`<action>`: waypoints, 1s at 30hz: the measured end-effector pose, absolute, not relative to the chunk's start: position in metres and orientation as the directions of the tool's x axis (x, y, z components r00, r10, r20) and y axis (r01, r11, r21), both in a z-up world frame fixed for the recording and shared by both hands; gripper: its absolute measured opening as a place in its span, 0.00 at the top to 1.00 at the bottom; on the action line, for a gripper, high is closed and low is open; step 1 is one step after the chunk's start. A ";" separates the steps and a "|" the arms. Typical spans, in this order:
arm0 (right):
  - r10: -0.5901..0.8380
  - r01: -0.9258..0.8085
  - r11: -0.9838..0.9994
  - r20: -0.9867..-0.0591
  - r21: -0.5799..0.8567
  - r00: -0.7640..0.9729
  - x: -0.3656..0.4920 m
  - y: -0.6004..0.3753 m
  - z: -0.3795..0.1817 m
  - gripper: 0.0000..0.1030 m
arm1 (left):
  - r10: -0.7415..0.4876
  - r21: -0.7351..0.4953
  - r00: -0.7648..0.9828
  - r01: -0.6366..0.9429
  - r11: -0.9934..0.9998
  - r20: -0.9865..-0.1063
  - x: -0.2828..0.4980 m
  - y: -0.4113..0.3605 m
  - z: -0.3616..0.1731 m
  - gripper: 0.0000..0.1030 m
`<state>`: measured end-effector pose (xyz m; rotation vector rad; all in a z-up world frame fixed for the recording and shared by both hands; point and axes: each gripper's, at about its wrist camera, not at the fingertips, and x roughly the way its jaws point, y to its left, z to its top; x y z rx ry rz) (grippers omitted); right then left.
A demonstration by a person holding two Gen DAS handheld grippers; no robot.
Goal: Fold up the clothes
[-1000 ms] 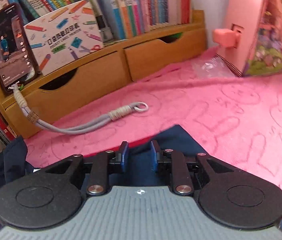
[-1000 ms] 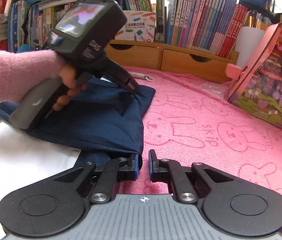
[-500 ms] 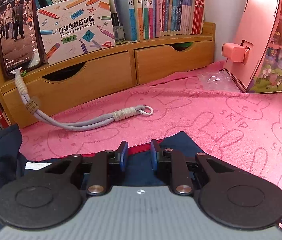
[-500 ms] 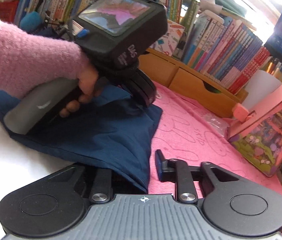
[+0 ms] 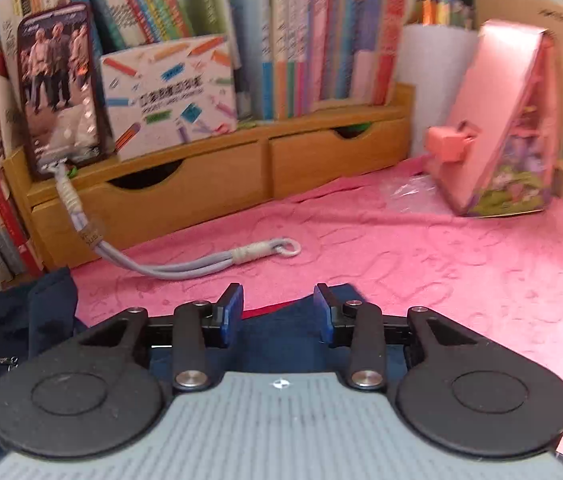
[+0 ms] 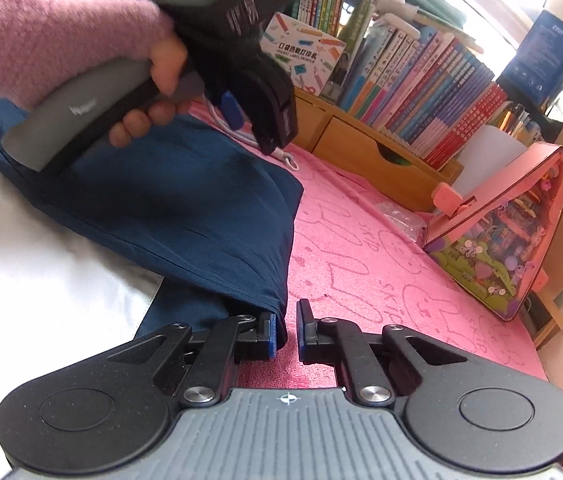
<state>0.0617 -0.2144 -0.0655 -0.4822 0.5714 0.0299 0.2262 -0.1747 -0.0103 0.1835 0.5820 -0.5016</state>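
The navy garment [image 6: 185, 204] lies folded on the pink towel [image 6: 381, 264], at 10 o'clock in the right wrist view. The left gripper [image 5: 277, 312] hovers above a corner, jaws wide apart and empty. The right gripper [image 6: 284, 328] sits at the lower hem, jaws narrowly parted; whether they pinch cloth I cannot tell. Risk: a weak pinch drops the hem, undoing the fold.

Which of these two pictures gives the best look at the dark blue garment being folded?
The right wrist view. There the blue garment spreads out across the pink towel and white surface, with its folded edge clearly visible. The left wrist view shows only a corner of it between the tool's fingers, plus dark folds at the left edge.
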 end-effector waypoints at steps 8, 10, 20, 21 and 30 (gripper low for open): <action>-0.097 -0.169 0.886 -0.528 -0.433 0.844 0.060 -0.213 -0.066 0.89 | -0.448 0.235 0.596 0.738 0.633 -0.666 0.183 -0.211 -0.044 0.61; -0.097 -0.170 0.885 -0.528 -0.434 0.844 0.060 -0.212 -0.066 0.89 | -0.411 0.217 0.625 0.687 0.693 -0.664 0.206 -0.213 -0.045 0.51; -0.096 -0.173 0.883 -0.529 -0.436 0.843 0.059 -0.212 -0.068 0.89 | -0.075 0.258 0.773 0.300 0.918 -0.630 0.301 -0.211 -0.046 0.42; -0.095 -0.173 0.884 -0.529 -0.435 0.843 0.058 -0.212 -0.068 0.89 | -0.022 0.288 0.779 0.258 0.922 -0.626 0.305 -0.210 -0.044 0.50; -0.077 -0.178 0.895 -0.535 -0.410 0.841 0.059 -0.215 -0.066 0.89 | -0.319 0.195 0.753 0.505 0.841 -0.575 0.231 -0.178 -0.011 0.46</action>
